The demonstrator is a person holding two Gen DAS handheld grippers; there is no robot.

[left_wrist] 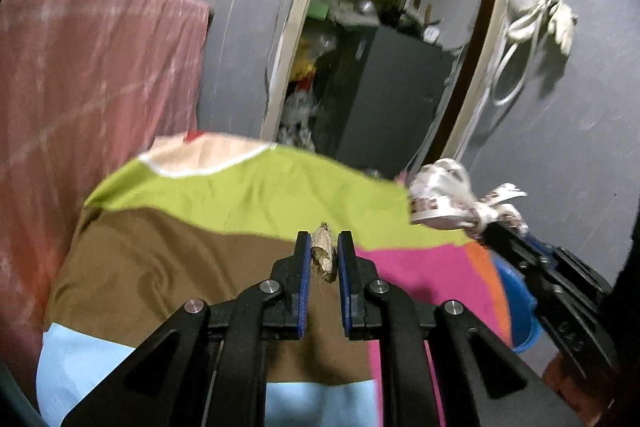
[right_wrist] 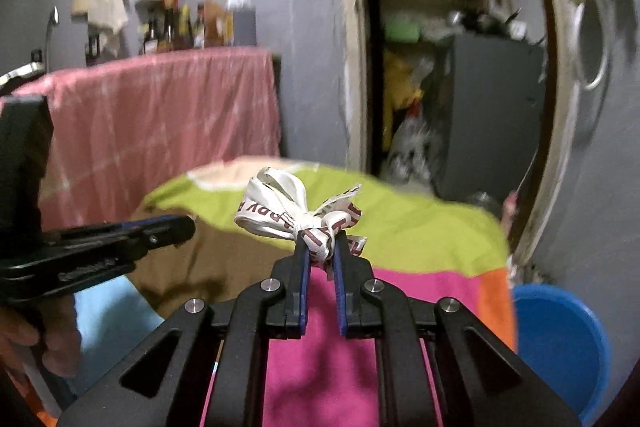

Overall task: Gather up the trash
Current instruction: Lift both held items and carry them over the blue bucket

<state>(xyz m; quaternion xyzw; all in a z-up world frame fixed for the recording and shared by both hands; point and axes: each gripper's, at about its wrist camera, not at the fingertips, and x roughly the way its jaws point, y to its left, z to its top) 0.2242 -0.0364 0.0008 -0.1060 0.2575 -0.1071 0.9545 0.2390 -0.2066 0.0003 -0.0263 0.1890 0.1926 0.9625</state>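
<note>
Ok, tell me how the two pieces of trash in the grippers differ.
The scrap in the left gripper is brownish, compact and plain; the ribbon in the right gripper is white, knotted, looped and printed with dark red letters. The ribbon spreads beyond the fingers; the scrap sits between them. Both are clamped above the colourful cloth.

A basin sits by the worktop's right edge; bottles stand on the draped counter behind its left.

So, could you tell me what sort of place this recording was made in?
Probably a small, lived-in home: a multicoloured bedsheet over a bed or table, bottles on a cloth-draped counter, and a doorway into a cluttered storeroom.
</note>
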